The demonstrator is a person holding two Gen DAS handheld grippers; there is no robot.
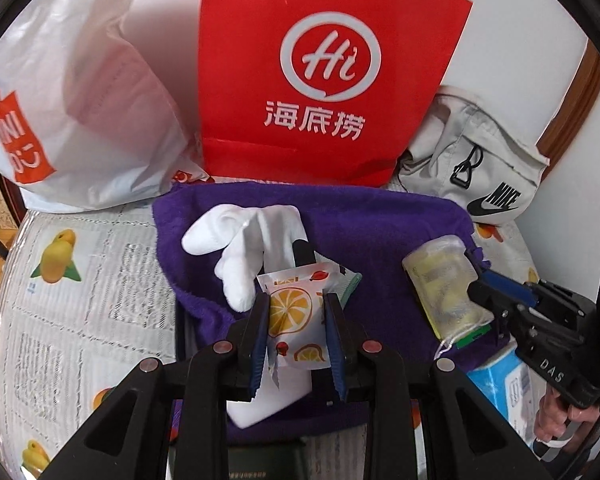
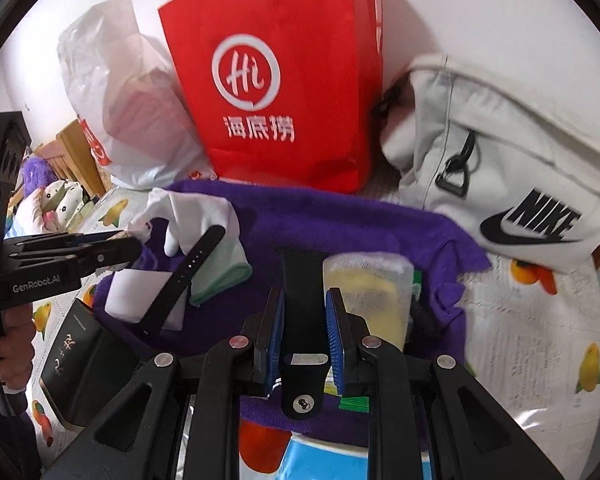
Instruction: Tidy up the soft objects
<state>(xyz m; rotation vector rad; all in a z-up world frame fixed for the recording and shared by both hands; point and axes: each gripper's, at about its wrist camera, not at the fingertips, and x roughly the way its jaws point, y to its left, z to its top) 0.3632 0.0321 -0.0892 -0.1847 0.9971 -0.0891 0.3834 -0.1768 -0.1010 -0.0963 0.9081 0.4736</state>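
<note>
Sorting looks barely begun: the left gripper (image 1: pixel 298 320) pinches a fruit-print packet (image 1: pixel 296 320), the right gripper (image 2: pixel 304 332) clamps a black strap (image 2: pixel 302 292), while a white glove (image 1: pixel 244 248) lies loose on the purple towel (image 1: pixel 380 232).

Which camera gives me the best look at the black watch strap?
The right wrist view. There the black watch strap stands between the right gripper fingers, and a second strap piece with holes lies on the purple towel. The left wrist view shows only a black sliver behind the orange-print packet.
</note>
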